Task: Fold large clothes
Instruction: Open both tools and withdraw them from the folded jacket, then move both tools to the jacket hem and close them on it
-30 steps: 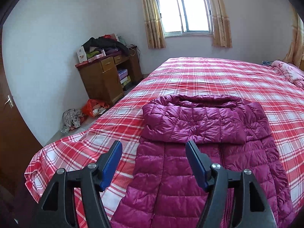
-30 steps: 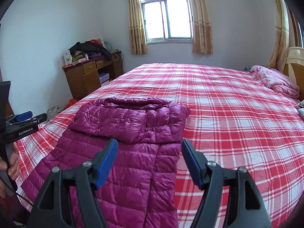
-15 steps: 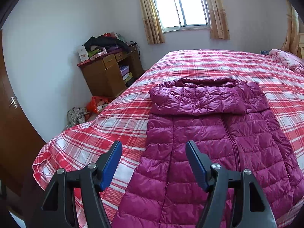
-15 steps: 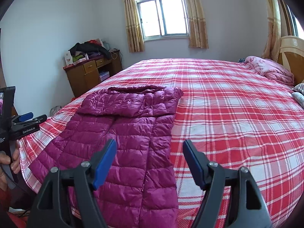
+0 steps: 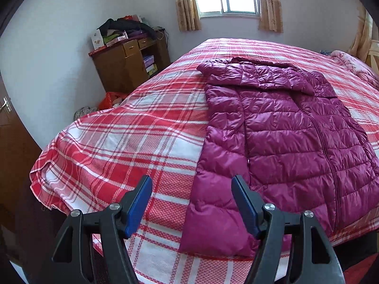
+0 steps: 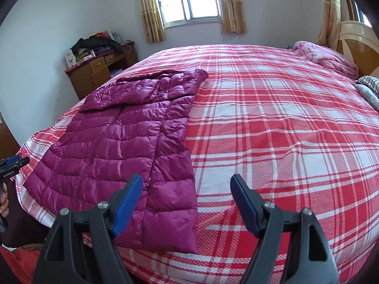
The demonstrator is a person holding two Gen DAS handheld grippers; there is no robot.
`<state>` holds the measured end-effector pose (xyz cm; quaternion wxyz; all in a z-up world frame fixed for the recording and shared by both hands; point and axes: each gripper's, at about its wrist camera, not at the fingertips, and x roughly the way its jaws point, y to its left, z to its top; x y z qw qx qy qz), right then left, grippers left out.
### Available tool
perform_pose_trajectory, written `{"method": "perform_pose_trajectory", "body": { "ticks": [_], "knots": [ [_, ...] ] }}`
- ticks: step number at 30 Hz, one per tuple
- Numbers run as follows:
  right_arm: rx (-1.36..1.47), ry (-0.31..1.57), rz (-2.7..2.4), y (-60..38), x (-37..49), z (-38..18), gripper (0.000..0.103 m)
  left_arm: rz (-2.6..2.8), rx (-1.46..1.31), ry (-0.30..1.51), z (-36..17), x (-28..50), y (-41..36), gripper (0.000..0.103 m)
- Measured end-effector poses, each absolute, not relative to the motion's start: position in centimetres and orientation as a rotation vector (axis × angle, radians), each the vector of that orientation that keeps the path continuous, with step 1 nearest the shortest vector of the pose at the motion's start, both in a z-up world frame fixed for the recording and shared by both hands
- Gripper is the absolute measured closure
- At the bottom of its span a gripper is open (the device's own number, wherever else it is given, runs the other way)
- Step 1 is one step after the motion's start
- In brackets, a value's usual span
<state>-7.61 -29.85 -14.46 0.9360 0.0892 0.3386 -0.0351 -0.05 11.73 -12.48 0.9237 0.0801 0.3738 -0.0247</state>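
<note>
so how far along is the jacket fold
Done: the purple puffer jacket lies flat on the plaid bedspread, its sleeves tucked across the chest into a narrow rectangle. In hand: nothing; the left gripper and right gripper are open, hovering over the hem corners. Left: probably gripping the hem and folding it up toward the collar, perhaps again.

Purple puffer jacket [image 6: 123, 146] lies flat on the red plaid bed [image 6: 272, 123], along the bed's left edge, hem at the near edge, hood end folded over toward the far side. Right gripper [image 6: 186, 201] hovers over the near edge, fingers [image 6: 128, 198] spread wide, nothing between them. Left finger overlaps the jacket's hem corner. Pink blanket [image 6: 329, 56] bunched at the far right corner.
</note>
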Motion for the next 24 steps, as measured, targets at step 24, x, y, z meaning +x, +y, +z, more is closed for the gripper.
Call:
{"method": "perform_pose_trajectory", "body": {
  "ticks": [24],
  "knots": [
    [0.122, 0.820, -0.107, -27.6, -6.5, -19.2, 0.025, -0.014, 0.249, 0.906, -17.2, 0.7, 9.7, 0.033]
  ]
}}
